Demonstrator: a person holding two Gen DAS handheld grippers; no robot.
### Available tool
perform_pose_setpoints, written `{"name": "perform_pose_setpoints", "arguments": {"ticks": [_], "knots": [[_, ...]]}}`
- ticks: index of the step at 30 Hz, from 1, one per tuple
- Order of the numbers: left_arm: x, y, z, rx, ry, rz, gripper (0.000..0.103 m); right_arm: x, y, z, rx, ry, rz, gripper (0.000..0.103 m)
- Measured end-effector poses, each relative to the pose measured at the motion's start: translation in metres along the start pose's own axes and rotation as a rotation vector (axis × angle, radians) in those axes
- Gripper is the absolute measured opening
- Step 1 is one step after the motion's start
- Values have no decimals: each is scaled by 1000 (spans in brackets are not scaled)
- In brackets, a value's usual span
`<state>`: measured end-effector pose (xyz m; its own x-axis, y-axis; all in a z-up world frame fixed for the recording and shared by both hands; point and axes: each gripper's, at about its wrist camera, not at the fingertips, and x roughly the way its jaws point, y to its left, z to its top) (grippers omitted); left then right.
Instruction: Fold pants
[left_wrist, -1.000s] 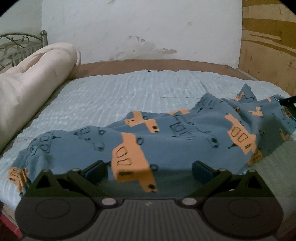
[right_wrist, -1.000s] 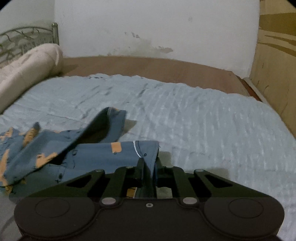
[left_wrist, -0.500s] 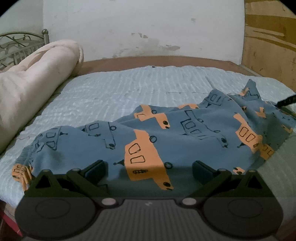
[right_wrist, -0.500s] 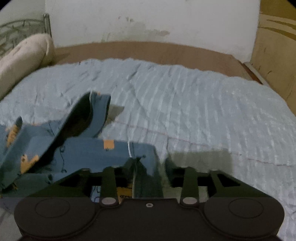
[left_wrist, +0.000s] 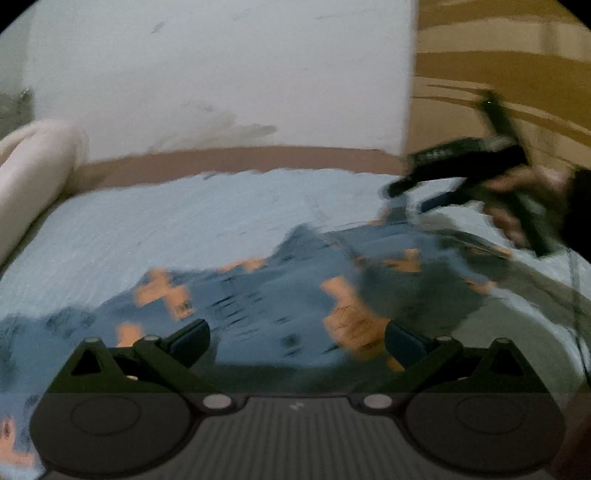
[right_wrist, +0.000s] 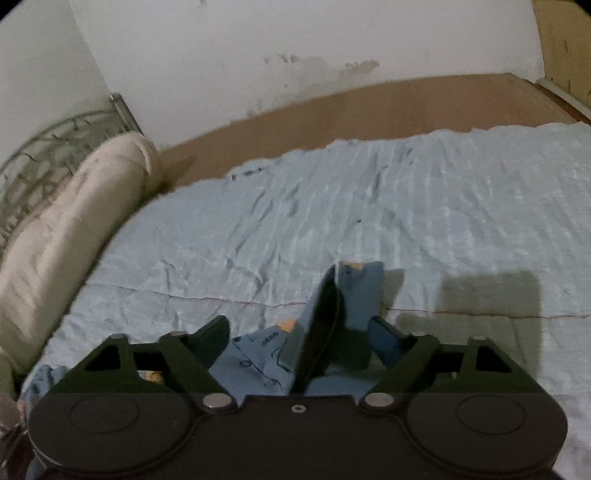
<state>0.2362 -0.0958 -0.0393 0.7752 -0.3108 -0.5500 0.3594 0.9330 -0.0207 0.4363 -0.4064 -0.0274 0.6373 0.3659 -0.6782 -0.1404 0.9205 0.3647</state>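
Blue pants (left_wrist: 258, 295) printed with orange trucks lie crumpled on the light blue sheet (left_wrist: 184, 221). My left gripper (left_wrist: 297, 338) hovers low over them, open, with cloth below its fingers and nothing pinched. In the left wrist view, which is blurred, a hand (left_wrist: 517, 192) holds my right gripper (left_wrist: 410, 195) above the pants' far right end. In the right wrist view an upright fold of the pants (right_wrist: 362, 288) stands between the fingers of my right gripper (right_wrist: 299, 328). Its jaws are opening and the pads stand clear of the cloth.
A rolled cream duvet (right_wrist: 74, 229) lies along the left side of the bed, against a metal headboard (right_wrist: 55, 147). A brown bed board (right_wrist: 369, 107) and a white wall close the far side. A wooden panel (left_wrist: 498, 55) stands at the right.
My right gripper has opened and let go of the pants' edge, which now stands loose between its fingers. Both views have swung, and the right gripper and hand have come into the left wrist view.
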Motion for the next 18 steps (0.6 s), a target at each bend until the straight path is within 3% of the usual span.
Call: {"name": "perform_pose_setpoints", "arguments": {"ticks": [1,5,7,9,10,12,14,18], "knots": [[2,-10,1,47,-11,-8,100,6,2,2,3,10,-25,72],[12,-38,2,196,21,-17,73,16,-4,10,79,10,-65,55],[16,-45,0,218,57,-29,63,18,-12,14,137,11,-47,26],[19,-44,-3,210,96,-43,45,17,-14,17,160,11,-33,5],[21,-43,-4,205,109,-48,40,17,-11,19,149,4,-32,1],[25,-38,-6,194,123,-44,21,10,-6,21,114,-26,-24,0],[28,-33,-8,169,138,-53,9,-5,-3,23,88,-92,-9,0],[28,-28,-6,129,136,-64,1,-39,3,27,30,-192,20,0]]}}
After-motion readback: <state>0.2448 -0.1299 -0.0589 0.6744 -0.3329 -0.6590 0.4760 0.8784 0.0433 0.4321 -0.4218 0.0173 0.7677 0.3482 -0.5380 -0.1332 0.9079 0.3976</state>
